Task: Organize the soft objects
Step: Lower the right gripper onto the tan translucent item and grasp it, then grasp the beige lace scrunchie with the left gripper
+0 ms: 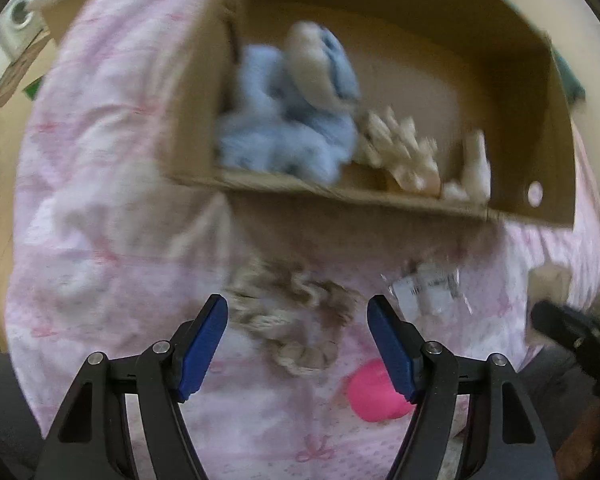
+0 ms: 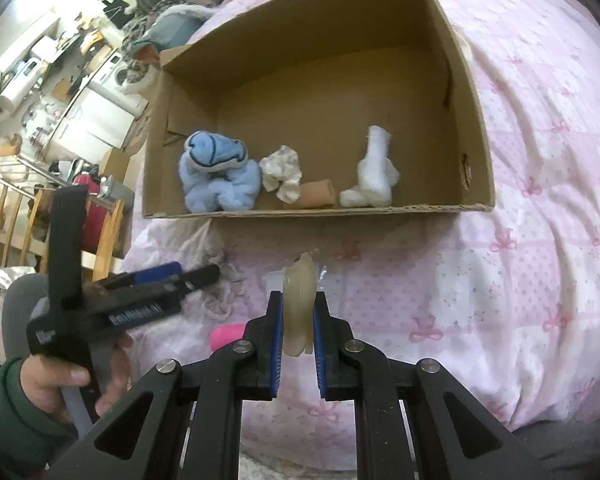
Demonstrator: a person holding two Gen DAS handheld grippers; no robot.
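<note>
Right wrist view showed the right gripper (image 2: 297,324) with its jaws clamped on a pale, translucent soft piece (image 2: 299,304), which stood upright between the blue pads (image 2: 276,344) and rose above their tips. Past it sat an open cardboard box (image 2: 476,136) on a pink bedspread (image 2: 540,220). Along the box's near wall lay a blue plush (image 2: 218,178), a crumpled white cloth (image 2: 281,172), a tan tube (image 2: 318,194) and a white plush (image 2: 374,176). At the left of that view a hand (image 2: 56,384) in a green sleeve held the left gripper (image 2: 172,276), which pointed toward a beige rope tangle (image 2: 224,280).

Left wrist view, blurred, showed the left gripper (image 1: 297,344) with its jaws wide apart and nothing between them. The rope tangle (image 1: 292,312) lay on the bedspread (image 1: 100,220) beyond the tips, roughly centred in the gap. A pink object (image 1: 374,392) lay just beside the right-hand pad, and a clear packet (image 1: 428,288) lay near the box's (image 1: 556,140) front wall
</note>
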